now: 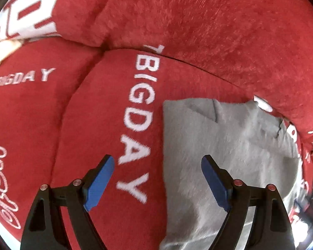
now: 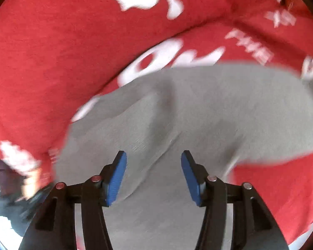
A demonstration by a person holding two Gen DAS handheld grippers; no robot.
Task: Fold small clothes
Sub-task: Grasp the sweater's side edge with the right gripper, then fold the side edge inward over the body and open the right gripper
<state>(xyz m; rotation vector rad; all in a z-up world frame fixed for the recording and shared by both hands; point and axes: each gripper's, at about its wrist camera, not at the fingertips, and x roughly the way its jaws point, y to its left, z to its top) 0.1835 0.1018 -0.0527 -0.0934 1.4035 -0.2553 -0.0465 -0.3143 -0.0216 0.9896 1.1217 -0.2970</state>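
Grey garment (image 2: 189, 114) lies on a red cover with white lettering (image 1: 94, 114), its near end cut off below our view. Our left hand-held gripper (image 1: 157, 162) gapes wide and empty; our right hand-held gripper (image 2: 154, 156) stands partly open, gripping nothing. Farther lettering blurs; the right edge is indistinct.

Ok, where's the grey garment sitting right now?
The grey garment lies on the red printed cover, right of its white BIGDAY lettering in the left wrist view; in the right wrist view it lies under the right gripper.
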